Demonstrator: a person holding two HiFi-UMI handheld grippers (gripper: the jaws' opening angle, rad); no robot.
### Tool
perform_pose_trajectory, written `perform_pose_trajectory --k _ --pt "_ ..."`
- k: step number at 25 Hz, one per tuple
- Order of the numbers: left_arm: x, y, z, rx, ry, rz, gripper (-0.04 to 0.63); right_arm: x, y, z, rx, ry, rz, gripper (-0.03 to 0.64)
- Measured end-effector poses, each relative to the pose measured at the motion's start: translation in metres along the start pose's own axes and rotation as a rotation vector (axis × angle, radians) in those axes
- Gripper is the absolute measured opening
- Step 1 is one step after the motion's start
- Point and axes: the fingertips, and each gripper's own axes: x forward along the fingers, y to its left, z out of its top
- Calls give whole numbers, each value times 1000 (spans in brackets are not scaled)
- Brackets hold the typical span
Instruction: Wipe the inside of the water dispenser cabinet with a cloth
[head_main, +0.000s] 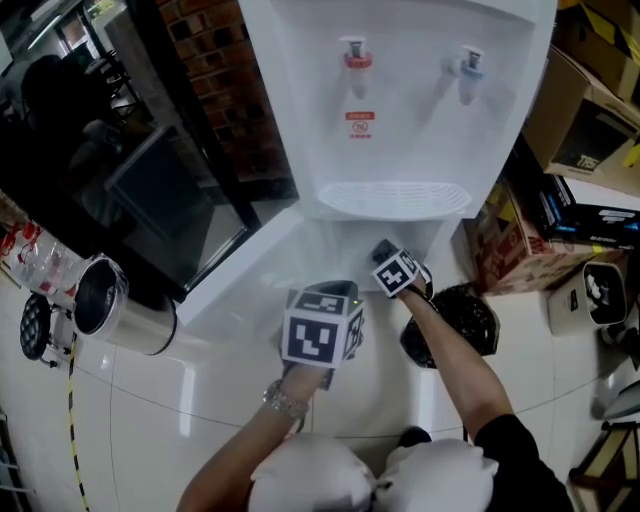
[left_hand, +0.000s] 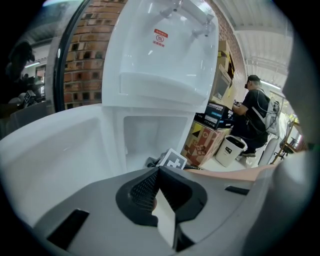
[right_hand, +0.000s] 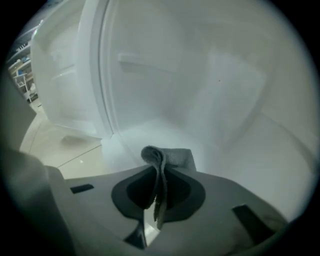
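Note:
The white water dispenser (head_main: 400, 90) stands ahead with its lower cabinet (left_hand: 150, 135) open and the cabinet door (head_main: 235, 290) swung out to the left. My right gripper (head_main: 388, 255) reaches into the cabinet mouth. It is shut on a folded grey cloth (right_hand: 170, 156) that sticks out past its jaws, close to the white inner floor and back wall (right_hand: 225, 100). My left gripper (head_main: 330, 300) hangs in front of the cabinet, outside it. Its jaws are shut with nothing between them (left_hand: 159, 172).
A black bag (head_main: 460, 320) lies on the floor right of the dispenser, beside printed cardboard boxes (head_main: 510, 245) and a white bin (head_main: 585, 295). A steel pot (head_main: 110, 305) stands at the left. A person (left_hand: 255, 115) sits further back on the right.

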Motion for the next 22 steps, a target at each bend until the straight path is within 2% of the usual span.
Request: perform_pose_trajectory --k 2,7,9,11,14,16,20,22 --pt "0 -2 1 4 0 -6 2 -8 0 13 5 -42 -23 20" --pt "-1 -1 2 4 -4 -2 2 -39 -49 29 47 -73 -283 20" --pt "-1 0 1 2 -4 1 2 -39 -55 24 57 -50 -325 20" --pt "-1 0 2 5 -5 0 2 -33 -52 15 51 -9 -327 20" --pt "0 0 2 10 0 1 2 -20 -39 0 62 49 -262 20" --pt "1 1 1 6 6 6 2 -11 -28 -7 102 57 -177 20" --pt "3 3 0 -2 5 13 2 11 13 4 257 -71 121 20" --pt "4 4 1 0 -10 18 2 6 24 10 293 -123 206 20"
